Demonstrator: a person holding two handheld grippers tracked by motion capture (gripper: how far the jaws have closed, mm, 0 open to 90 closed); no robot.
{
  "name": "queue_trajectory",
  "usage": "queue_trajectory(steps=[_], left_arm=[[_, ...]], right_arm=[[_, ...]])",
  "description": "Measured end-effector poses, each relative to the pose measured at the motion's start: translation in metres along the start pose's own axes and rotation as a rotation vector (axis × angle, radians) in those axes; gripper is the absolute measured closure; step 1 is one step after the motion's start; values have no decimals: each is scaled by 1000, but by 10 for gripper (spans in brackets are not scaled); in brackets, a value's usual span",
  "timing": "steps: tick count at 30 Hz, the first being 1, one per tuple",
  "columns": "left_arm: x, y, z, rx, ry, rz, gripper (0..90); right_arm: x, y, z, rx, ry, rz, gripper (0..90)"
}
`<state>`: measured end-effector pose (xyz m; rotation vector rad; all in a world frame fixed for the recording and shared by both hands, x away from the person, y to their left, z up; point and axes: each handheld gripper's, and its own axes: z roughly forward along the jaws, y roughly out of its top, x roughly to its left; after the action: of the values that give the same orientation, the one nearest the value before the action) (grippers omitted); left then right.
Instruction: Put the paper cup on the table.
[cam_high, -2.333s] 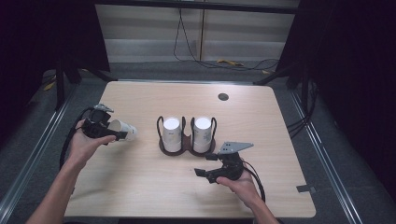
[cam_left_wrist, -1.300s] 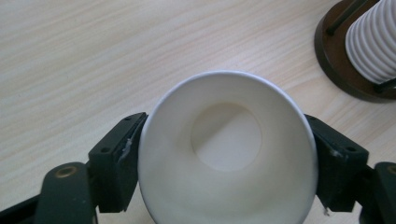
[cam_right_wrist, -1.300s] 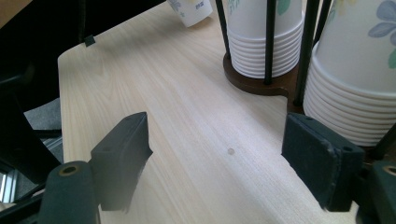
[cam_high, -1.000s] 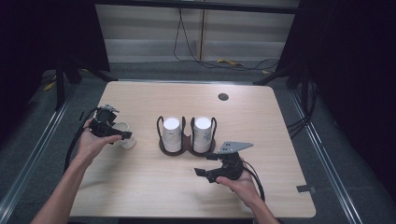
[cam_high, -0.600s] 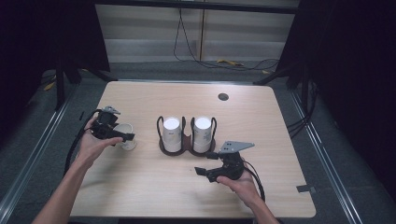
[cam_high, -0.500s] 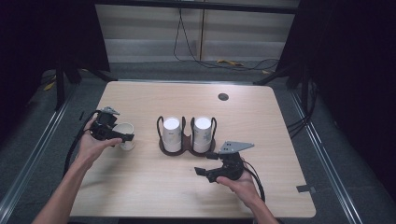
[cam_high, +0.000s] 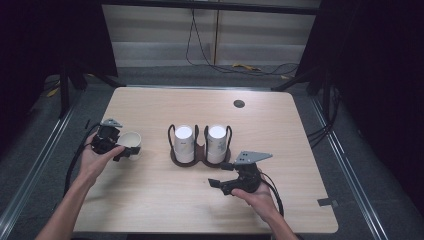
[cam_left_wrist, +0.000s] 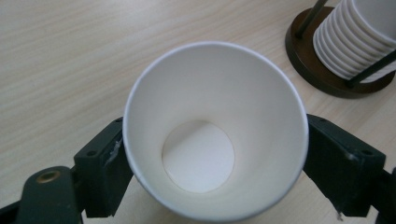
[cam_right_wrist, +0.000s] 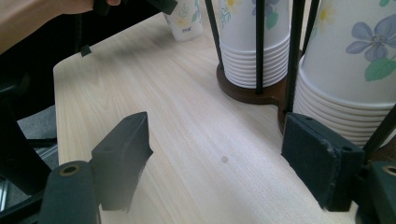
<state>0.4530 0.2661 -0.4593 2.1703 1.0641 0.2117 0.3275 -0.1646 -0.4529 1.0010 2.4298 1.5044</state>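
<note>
The left gripper (cam_left_wrist: 215, 154) has just been opening its jaws, and they now flank the paper cup (cam_left_wrist: 215, 130) standing upright and mouth-up on the table (cam_high: 150, 200). The left pad seems to brush the cup wall at nine o'clock, while the right pad sits just beside it at three o'clock; I judge the grip released, not pressing. From above, the cup (cam_high: 131, 144) stands near the table's left edge, at about nine o'clock from the cup holder (cam_high: 200, 156), well apart from it.

The risk lies in the withdrawal. If the left gripper (cam_high: 116, 149) pulls back crooked, a pad could catch the rim and tip the light, empty cup, or drag it toward the table edge. A straight retreat with the jaws kept wide would avoid that.

The right gripper (cam_right_wrist: 219, 158) rests wide open with nothing between its jaws, the holder's two stacks of flowered cups (cam_right_wrist: 252, 42) close at one o'clock. A careless sweep there could knock the black wire uprights (cam_right_wrist: 294, 56) and shift the holder.
</note>
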Motion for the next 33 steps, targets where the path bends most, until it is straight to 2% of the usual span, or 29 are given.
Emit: queue_trajectory(steps=[3, 4, 8, 11, 12, 13, 14, 16, 18, 20, 23, 25, 27, 29, 31, 33], left_arm=[[2, -5, -1, 4, 11, 16, 161], [2, -7, -2, -7, 13, 6, 161], [3, -17, -5, -16, -7, 12, 161], [3, -23, -7, -28, -9, -19, 161], [3, -25, -8, -41, -18, -38, 161], [3, -29, -9, -65, -44, -55, 161], [3, -31, -11, -53, -40, -42, 161], [-1, -34, -14, -54, 7, -33, 163], [-3, -38, -19, -91, -5, -44, 164], [-7, -41, -22, -92, 1, -32, 164], [-15, -45, -26, -128, -47, -70, 176], [-21, -46, -29, -122, -19, -39, 203], [-26, -48, -31, -117, -20, -35, 203], [-33, -51, -34, -114, -3, -33, 203], [-41, -53, -36, -115, -32, 9, 203], [-47, -54, -36, -112, -44, 39, 202]], right_arm=[[0, 0, 0, 0, -1, 2, 238], [0, 0, 0, 2, -1, 0, 238], [0, 0, 0, 0, -2, 1, 238], [-1, 0, 0, 1, -2, 2, 238], [-1, 0, 0, 1, 0, 5, 237], [-1, -1, 0, 1, 2, 12, 237], [-2, -1, 1, 2, 3, 17, 237], [-2, -2, 3, 9, 6, 17, 237], [-2, -2, 4, 15, 6, 17, 236], [-1, -2, 4, 13, 6, 13, 236], [-2, -2, 2, 9, -4, 14, 236], [-2, -2, 1, 9, -10, 11, 235], [-1, -2, 1, 3, -11, 7, 235], [-1, -2, 0, 4, -17, 7, 235], [-1, -2, -1, 2, -23, 8, 235], [-2, -1, -2, -3, -31, 7, 234]])
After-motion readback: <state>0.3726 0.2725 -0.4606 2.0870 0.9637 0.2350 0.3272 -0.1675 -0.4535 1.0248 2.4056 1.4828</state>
